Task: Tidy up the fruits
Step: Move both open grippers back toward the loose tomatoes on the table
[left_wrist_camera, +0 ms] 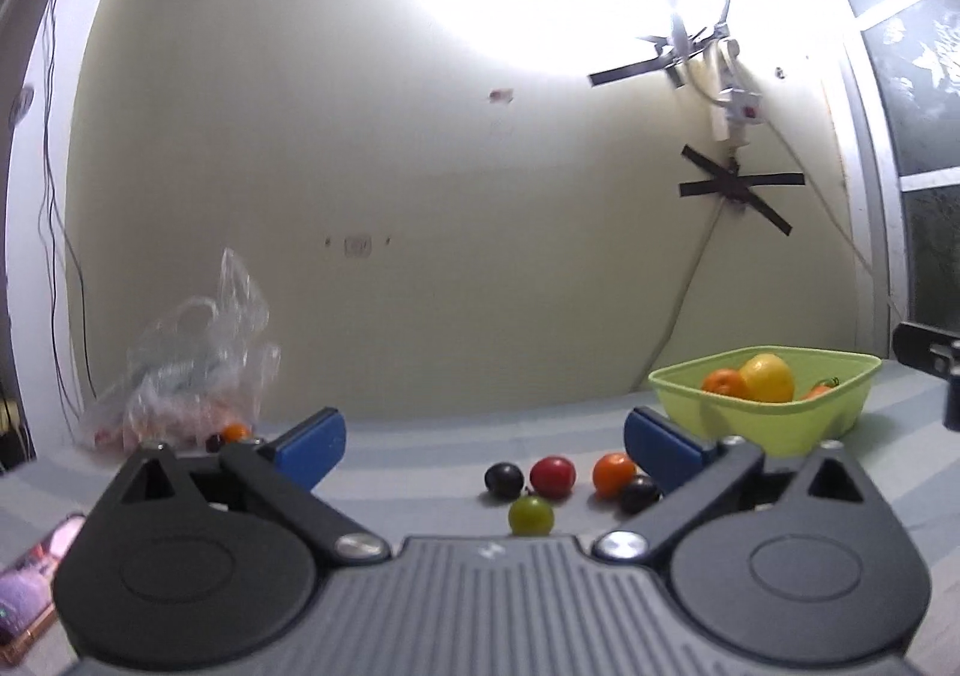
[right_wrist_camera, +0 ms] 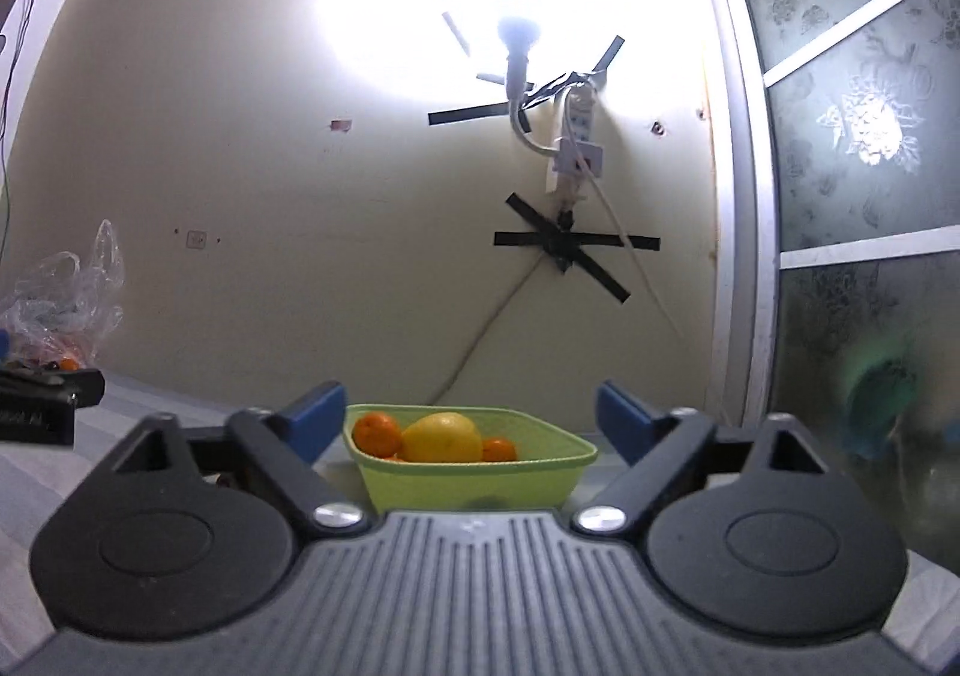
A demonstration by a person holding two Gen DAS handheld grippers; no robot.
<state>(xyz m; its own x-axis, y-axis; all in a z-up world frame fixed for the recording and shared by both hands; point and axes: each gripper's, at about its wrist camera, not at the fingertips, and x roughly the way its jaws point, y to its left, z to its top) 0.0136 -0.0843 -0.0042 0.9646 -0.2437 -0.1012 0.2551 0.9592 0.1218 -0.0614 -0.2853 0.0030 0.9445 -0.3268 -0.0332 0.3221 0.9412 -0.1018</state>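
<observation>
My left gripper [left_wrist_camera: 485, 439] is open, nothing between its blue pads. Just ahead on the table lie several small fruits: a green one [left_wrist_camera: 531, 515], a red one [left_wrist_camera: 552, 475], an orange one [left_wrist_camera: 613, 473] and two dark ones [left_wrist_camera: 503, 480]. The green basket [left_wrist_camera: 774, 424] stands at the right with a yellow fruit [left_wrist_camera: 768, 378] and oranges in it. My right gripper [right_wrist_camera: 471, 412] is open too, level with the basket [right_wrist_camera: 480, 481], which holds the yellow fruit [right_wrist_camera: 443, 438] and oranges [right_wrist_camera: 377, 433].
A crumpled clear plastic bag [left_wrist_camera: 192, 370] with more small fruit lies at the back left by the wall. A pink phone-like object [left_wrist_camera: 36, 580] sits at the near left. A frosted glass door [right_wrist_camera: 858, 196] bounds the right side. Cables hang on the wall.
</observation>
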